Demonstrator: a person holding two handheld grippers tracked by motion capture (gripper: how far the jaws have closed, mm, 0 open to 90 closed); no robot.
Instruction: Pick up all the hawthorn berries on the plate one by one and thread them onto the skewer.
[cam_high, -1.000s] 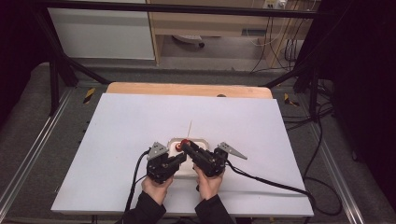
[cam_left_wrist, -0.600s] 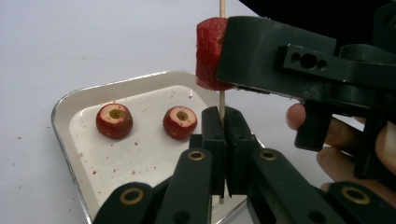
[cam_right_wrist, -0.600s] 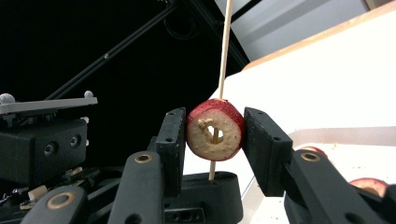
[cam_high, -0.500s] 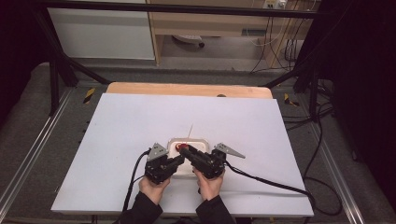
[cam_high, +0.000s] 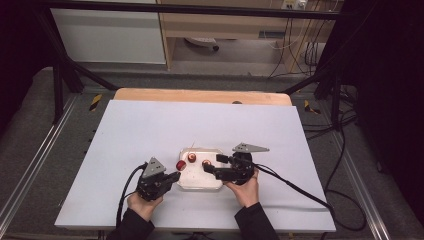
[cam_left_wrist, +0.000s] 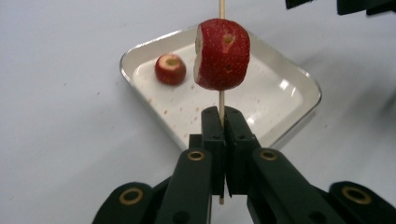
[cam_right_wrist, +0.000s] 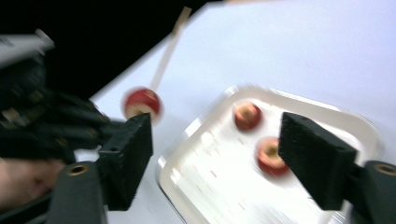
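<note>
While left fingers (cam_left_wrist: 223, 140) clamp the skewer (cam_left_wrist: 222, 100), the strawberry (cam_left_wrist: 222, 55) sits above.

No legible text, labels, brand marks, numbers or signs in any view. Checked the pale grey table surface (cam_high: 150, 135), the white rectangular tray (cam_left_wrist: 299, 79) and the black gripper bodies: all unmarked or too blurred to read.

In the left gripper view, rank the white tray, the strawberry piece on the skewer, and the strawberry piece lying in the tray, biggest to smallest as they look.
1. White tray
2. Skewered strawberry piece, though it is nearer the camera
3. Strawberry piece in the tray
</note>
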